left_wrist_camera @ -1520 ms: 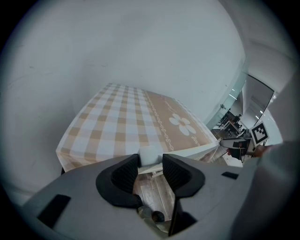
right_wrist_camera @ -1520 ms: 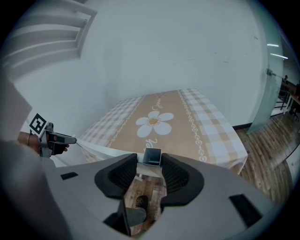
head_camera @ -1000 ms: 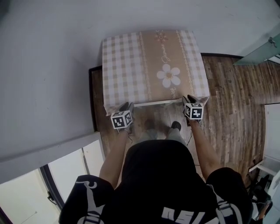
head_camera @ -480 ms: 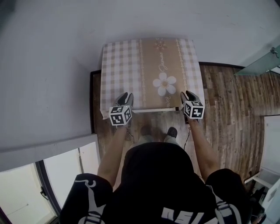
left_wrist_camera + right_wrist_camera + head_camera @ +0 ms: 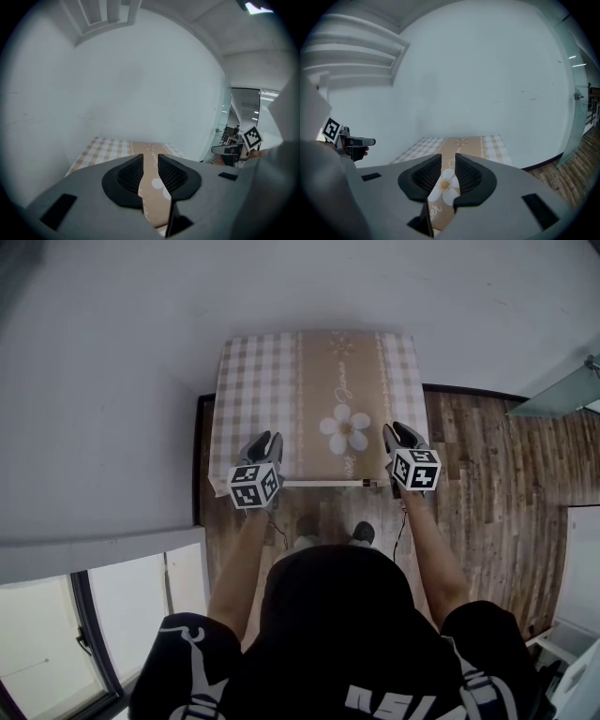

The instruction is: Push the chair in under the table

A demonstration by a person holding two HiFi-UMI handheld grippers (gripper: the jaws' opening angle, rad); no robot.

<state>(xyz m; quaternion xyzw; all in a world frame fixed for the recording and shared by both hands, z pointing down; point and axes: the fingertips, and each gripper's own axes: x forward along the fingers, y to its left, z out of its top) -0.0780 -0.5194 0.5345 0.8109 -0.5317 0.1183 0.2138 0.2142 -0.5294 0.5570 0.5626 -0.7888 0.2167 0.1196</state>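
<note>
A plain grey wall (image 5: 112,381) and a brown wooden plank floor (image 5: 487,474) frame one small surface (image 5: 272,381) pushed against the wall. It is covered by a beige checked cloth with a tan middle band. The band bears one large white flower (image 5: 346,427), one fainter small flower (image 5: 342,337) at the far end and cursive writing too small to read.

There are two grippers. The left gripper (image 5: 262,439) and the right gripper (image 5: 398,430) hover over the near corners of the surface, each carrying one cube with black-and-white square markers. The left fingers (image 5: 126,176) and the right fingers (image 5: 424,178) have just been closing but stand slightly spread, with nothing between them.

One pale bar (image 5: 323,483) runs along the near edge of the surface. I cannot tell whether it belongs to the chair, which no view shows clearly. Two shoes (image 5: 364,532) stand just near of it.
</note>
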